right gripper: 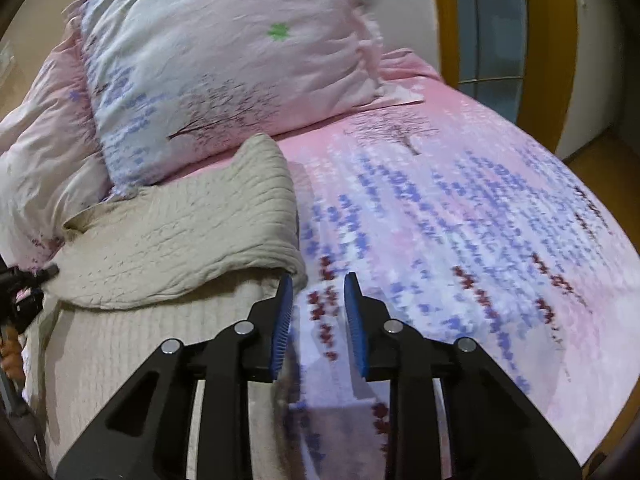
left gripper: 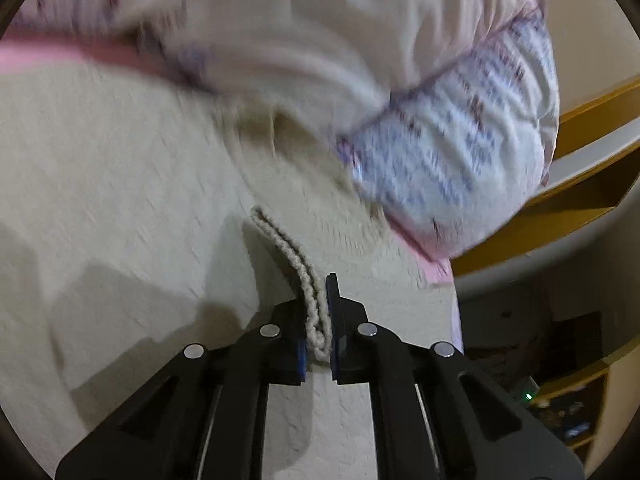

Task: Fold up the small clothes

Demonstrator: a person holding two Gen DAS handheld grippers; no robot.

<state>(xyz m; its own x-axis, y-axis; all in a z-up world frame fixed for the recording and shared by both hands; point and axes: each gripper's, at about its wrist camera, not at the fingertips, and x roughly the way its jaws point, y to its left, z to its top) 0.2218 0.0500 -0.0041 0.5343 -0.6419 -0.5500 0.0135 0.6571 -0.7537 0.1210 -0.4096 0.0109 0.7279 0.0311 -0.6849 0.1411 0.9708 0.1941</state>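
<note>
A beige knitted garment [right gripper: 180, 236] lies on the bed, its upper part folded over the lower part. In the left wrist view it [left gripper: 120, 184] fills the left and middle. My left gripper [left gripper: 319, 320] is shut on a doubled ribbed edge [left gripper: 292, 256] of the garment. It also shows at the left edge of the right wrist view [right gripper: 28, 280], at the garment's left corner. My right gripper [right gripper: 316, 312] is open and empty, just past the garment's right edge, above the bedsheet.
The pink and blue printed bedsheet [right gripper: 440, 232] covers the bed to the right. A printed pillow [right gripper: 224, 68] lies behind the garment, with a second one [right gripper: 40, 136] at left. A yellow window frame [right gripper: 444, 20] stands at the back right.
</note>
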